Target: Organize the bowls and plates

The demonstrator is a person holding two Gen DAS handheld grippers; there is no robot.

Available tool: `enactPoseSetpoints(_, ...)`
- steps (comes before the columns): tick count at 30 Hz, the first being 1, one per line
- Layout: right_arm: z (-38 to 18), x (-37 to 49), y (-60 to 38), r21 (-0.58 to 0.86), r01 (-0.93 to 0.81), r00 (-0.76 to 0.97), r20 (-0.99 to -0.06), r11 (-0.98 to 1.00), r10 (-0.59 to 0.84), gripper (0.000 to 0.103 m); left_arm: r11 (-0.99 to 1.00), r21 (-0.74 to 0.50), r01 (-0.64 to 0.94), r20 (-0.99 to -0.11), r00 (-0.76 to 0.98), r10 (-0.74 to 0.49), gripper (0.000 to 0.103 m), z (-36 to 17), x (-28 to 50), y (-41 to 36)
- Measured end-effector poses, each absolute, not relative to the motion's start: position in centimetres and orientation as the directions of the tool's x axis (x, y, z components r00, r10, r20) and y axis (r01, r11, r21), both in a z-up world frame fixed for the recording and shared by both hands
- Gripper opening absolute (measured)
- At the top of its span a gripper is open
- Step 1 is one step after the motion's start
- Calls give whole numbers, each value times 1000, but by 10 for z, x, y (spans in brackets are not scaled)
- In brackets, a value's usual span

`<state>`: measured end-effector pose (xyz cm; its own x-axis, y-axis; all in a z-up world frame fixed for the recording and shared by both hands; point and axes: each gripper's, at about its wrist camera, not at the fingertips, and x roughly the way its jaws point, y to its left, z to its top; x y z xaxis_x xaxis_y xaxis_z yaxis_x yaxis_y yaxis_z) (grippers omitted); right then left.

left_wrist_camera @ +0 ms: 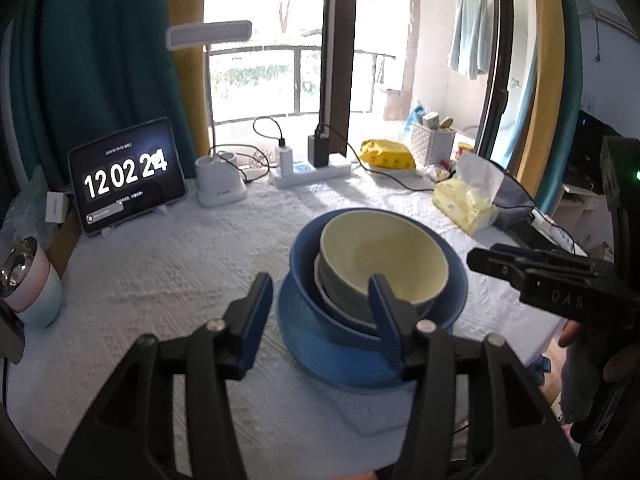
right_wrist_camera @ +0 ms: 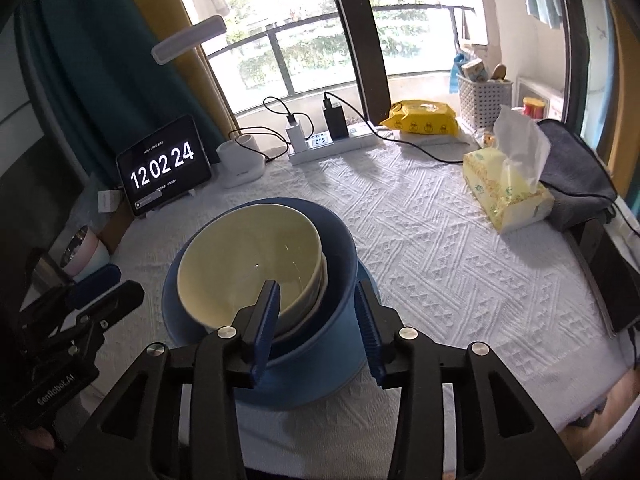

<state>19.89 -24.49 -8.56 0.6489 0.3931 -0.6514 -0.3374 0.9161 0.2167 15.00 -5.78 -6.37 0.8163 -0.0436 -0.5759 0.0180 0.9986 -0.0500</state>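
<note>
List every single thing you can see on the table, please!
Plate: one, blue, bottom of the stack.
Big bowl: one, blue, on the plate.
Small bowls: two, cream inside, nested in the big bowl.
Tablet clock: one, black, back left.
Lamp: one, white, beside the tablet.
Power strip: one, white, by the window.
Wipes pack: one, yellow, back right.
Tissue box: one, yellow, right.
Cups: stacked, pink and blue, far left.
Left gripper: fingers open.
Right gripper: fingers open around the big bowl's wall.

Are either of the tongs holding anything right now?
Nothing is held. Both the left tongs and right tongs stand open by the stacked bowls.
</note>
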Motion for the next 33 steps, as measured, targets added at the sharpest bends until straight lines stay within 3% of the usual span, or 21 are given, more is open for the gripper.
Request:
enactPoseSetpoints(3,-80,184,-248,196,-334,670,-639,922,379,43,998,-58,17,-552,833,-46,65,-59,140,-57)
enactPoseSetpoints(22,-59,111,-262,102,-310,759,-572,945,310,50,993,-114,-2,-388,921,-43,74,-25,71,-53)
enactPoseSetpoints(31,-38,83,-258,15,-340,823,-479,940,305,61,995,-103,-5,-298,954,-26,90,-3,46,-50)
enactPoseSetpoints(33,-34,78,-257,1,-342,835,-459,940,305,68,996,-91,-5,-278,960,-21,92,1,40,-50)
